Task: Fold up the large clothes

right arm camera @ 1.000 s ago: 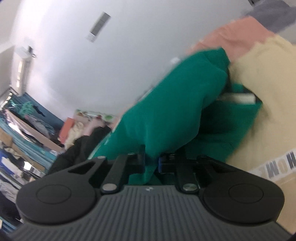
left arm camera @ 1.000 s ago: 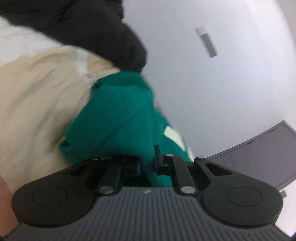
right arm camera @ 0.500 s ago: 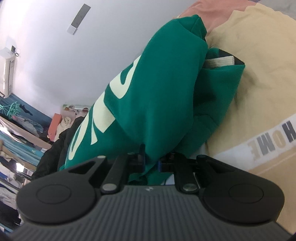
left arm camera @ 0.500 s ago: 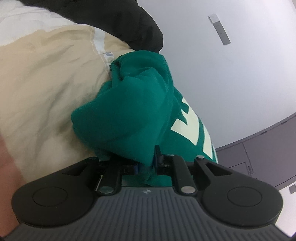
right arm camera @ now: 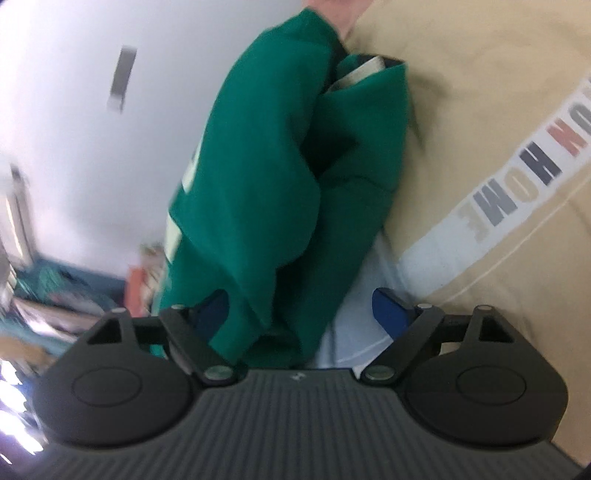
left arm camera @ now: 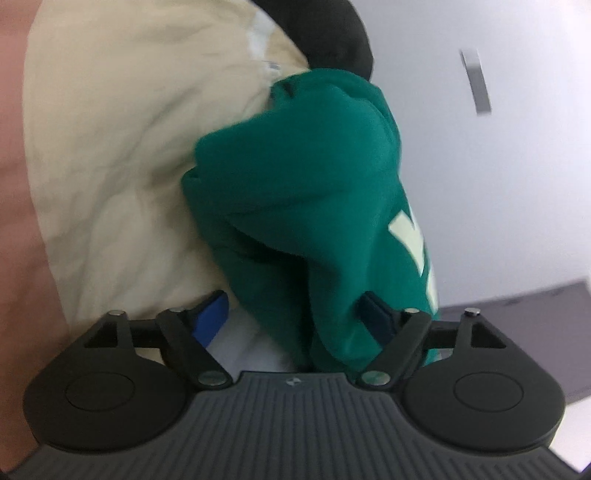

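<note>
Green sweatshirt (left arm camera: 314, 206), bunched and folded on itself, pale lettering on its outer face. It lies against a cream garment (left arm camera: 122, 147), which in the right wrist view (right arm camera: 498, 122) carries a white band printed with "HOME". A dark label shows inside the sweatshirt's (right arm camera: 280, 166) neck opening in that view.

Left gripper (left arm camera: 295, 314): jaws spread wide, blue pads standing apart on either side of the green fabric; cloth sits in the gap but nothing pinches it. Right gripper (right arm camera: 299, 314): same, jaws parted, a green fold between them, right pad clear of the cloth and over pale blue-white fabric.

Change from half a second ago: both grippers were clamped on the sweatshirt then; both have now released it. The sweatshirt keeps much the same bunched shape and place against the cream garment. Both views are more blurred than before.

Surroundings: a black garment (left arm camera: 328, 29) lies above the green one in the left view, pink cloth (left arm camera: 18, 184) at the far left edge. White ceiling (left arm camera: 498, 184) with a grey rectangular fixture (left arm camera: 476, 81). Dark grey cabinet (left arm camera: 517, 306) at lower right. The right view shows blurred coloured clutter (right arm camera: 37, 295) at left.
</note>
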Available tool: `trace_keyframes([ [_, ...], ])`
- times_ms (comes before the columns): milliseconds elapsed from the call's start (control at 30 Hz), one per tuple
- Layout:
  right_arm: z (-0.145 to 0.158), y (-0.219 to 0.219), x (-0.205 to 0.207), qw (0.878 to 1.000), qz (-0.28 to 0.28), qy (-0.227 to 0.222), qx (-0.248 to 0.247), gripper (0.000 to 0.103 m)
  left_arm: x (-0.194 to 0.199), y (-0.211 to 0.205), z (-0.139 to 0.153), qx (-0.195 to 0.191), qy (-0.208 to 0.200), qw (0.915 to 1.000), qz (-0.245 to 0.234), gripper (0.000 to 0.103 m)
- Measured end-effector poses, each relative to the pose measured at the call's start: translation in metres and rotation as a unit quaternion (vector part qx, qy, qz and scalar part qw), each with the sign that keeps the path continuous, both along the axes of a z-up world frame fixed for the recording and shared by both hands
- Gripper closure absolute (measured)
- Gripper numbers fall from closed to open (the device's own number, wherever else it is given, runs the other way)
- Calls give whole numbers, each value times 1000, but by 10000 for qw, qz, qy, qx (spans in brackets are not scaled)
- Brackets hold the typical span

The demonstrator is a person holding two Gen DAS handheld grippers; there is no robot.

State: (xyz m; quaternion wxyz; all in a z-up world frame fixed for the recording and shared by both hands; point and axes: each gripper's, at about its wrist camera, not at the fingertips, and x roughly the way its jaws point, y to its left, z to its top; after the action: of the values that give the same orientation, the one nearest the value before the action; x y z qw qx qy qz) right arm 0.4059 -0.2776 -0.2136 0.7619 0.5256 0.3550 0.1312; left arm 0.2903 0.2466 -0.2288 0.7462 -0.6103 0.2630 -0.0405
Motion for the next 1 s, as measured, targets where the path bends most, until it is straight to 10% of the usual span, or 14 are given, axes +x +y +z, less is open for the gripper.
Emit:
trace_keyframes([
  [167,0,1,2,9996,34,-71,287,14,0,6,-9,-542,-199,9980,249,14],
  [767,-10,17,40,9914,-75,-1037,797,11,11,2,-1,-442,-980,9928,534,13],
  [1000,-8,30,51,9960,-139,-765,451,2,27,-2,0,-258,-680,9953,646,12],
])
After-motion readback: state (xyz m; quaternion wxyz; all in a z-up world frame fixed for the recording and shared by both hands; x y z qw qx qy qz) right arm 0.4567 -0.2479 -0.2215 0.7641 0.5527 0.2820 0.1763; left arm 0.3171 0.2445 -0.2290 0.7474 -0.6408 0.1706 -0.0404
